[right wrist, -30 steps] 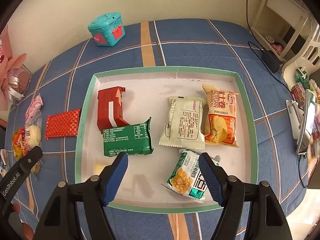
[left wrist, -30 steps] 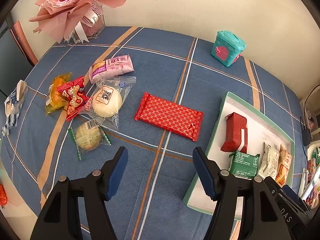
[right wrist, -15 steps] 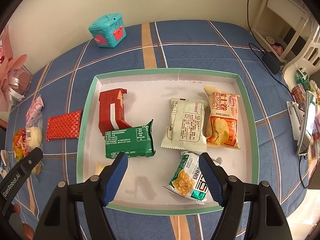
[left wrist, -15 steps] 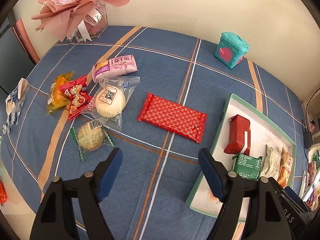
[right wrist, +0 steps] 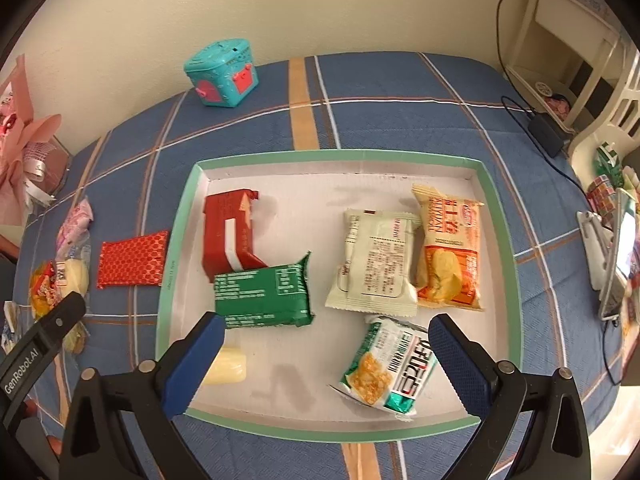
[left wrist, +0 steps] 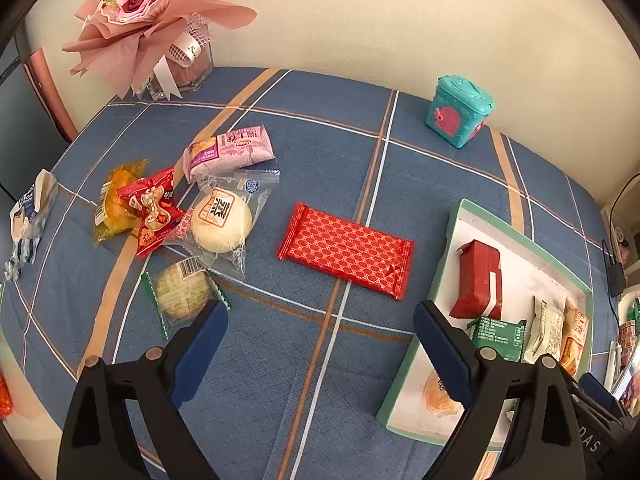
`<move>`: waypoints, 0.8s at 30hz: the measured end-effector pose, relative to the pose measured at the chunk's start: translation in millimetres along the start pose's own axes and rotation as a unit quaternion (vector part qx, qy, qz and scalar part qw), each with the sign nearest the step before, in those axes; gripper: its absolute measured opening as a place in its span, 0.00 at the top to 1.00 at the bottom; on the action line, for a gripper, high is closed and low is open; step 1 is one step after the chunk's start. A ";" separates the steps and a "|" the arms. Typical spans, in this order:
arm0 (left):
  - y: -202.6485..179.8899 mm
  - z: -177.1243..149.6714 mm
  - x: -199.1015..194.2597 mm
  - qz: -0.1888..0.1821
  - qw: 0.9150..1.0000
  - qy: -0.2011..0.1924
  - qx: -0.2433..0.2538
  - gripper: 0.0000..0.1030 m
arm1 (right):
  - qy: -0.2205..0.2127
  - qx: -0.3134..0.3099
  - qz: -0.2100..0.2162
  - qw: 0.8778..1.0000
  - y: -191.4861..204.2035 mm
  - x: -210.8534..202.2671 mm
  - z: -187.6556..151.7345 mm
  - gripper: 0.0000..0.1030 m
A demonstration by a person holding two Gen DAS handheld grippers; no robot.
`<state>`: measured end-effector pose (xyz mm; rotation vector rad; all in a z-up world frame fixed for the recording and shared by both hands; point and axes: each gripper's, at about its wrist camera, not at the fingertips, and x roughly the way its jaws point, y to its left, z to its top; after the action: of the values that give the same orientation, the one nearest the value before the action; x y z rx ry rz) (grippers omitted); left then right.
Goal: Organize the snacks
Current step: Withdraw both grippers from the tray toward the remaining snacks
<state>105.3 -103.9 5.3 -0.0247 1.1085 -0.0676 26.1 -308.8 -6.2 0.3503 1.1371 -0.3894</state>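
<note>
On a desk (left wrist: 440, 168) covered in blue plaid cloth, a flat red wafer pack (left wrist: 346, 250) lies alone, its long axis running from upper left to lower right toward the tray (left wrist: 452, 240) at the right. Bare cloth surrounds the pack on every side, with the widest open stretch in front of it. The left gripper (left wrist: 320, 322) hovers above that stretch, its fingers spread wide and holding nothing.

To the pack's left lies a loose cluster of snacks: a pink packet (left wrist: 230, 151), a round bun in a clear wrapper (left wrist: 221, 222), a small red packet (left wrist: 152, 210), an orange packet (left wrist: 114, 200) and a round cake in a green-edged wrapper (left wrist: 182, 294).

In the right wrist view, the white tray with green rim (right wrist: 500, 240) holds a red carton (right wrist: 228, 232), a green packet (right wrist: 264, 296), a cream packet (right wrist: 374, 260), an orange chip bag (right wrist: 450, 256), a green and white packet (right wrist: 386, 364) and a pale yellow piece (right wrist: 226, 366). The right gripper (right wrist: 326, 330) hangs over the tray's near edge, fingers wide apart and empty. "GenRobot.AI" is printed on the other gripper's arm. A teal toy box (right wrist: 222, 72) stands by the wall.
</note>
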 end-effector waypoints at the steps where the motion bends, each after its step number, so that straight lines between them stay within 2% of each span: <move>1: 0.0 0.3 -0.5 0.001 1.000 -0.003 0.002 0.08 | -0.002 -0.004 0.007 1.000 1.6 -0.4 0.2 0.00; 5: 0.5 1.5 -3.2 0.001 1.000 -0.017 0.006 0.08 | -0.013 -0.022 0.023 0.999 8.2 -3.0 0.1 0.00; 8: 2.1 3.1 -5.6 0.000 1.000 -0.027 0.007 0.08 | -0.017 -0.016 0.052 0.998 8.5 -4.8 0.8 0.00; 12: 4.6 5.4 -8.5 0.003 0.999 -0.039 0.016 0.08 | -0.021 -0.026 0.051 0.998 13.2 -5.0 1.4 0.00; 17: 7.8 9.0 -8.3 -0.004 0.999 -0.038 0.027 0.08 | -0.016 -0.021 0.071 0.997 18.9 -3.0 3.2 0.00; 24: 19.2 9.5 1.7 -0.010 1.000 -0.022 0.018 0.08 | 0.001 -0.041 0.073 0.996 36.4 4.9 0.2 0.00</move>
<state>115.4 -85.1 7.0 -0.0060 1.0633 -0.1049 45.2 -277.5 -7.9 0.3594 1.1180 -0.2124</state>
